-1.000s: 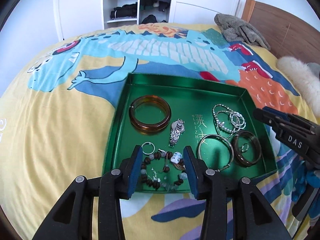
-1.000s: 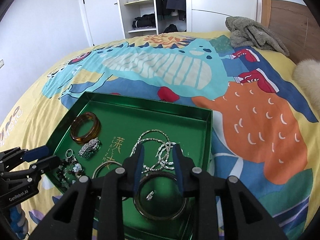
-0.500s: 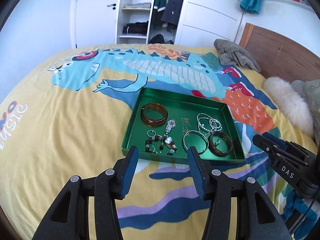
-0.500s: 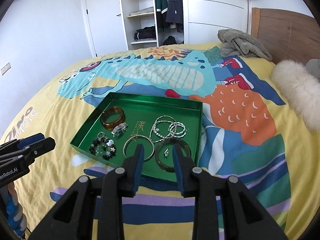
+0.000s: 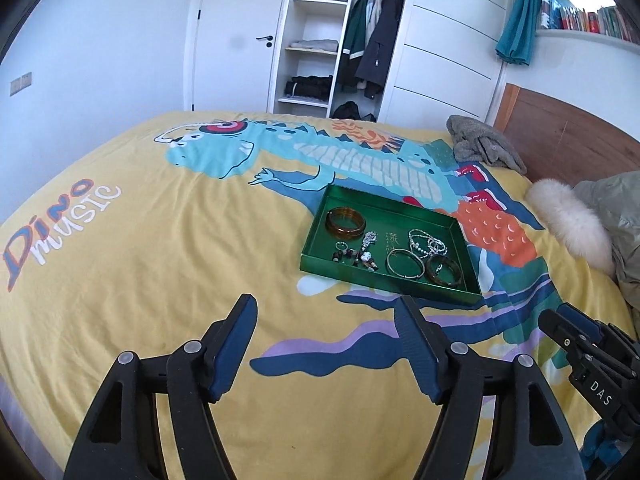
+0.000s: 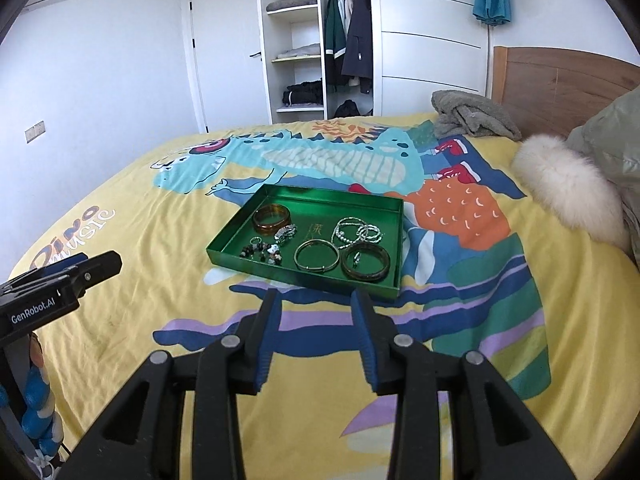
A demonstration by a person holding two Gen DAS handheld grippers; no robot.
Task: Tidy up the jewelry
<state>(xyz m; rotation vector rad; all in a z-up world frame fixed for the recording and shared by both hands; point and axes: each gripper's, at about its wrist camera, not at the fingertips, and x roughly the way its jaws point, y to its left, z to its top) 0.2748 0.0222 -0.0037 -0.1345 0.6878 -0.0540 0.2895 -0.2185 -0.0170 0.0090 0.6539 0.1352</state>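
Jewelry sits in a green tray (image 5: 316, 258) on the yellow bed cover (image 5: 160, 260), well apart from both grippers. The left gripper (image 5: 324, 344), jaws opening and empty, has the tray ahead and to its right. The right gripper (image 6: 314, 326), also opening and empty, faces the tray's near long edge almost squarely, so it seems nearer. Only the left view shows bookshelves (image 5: 580, 20).
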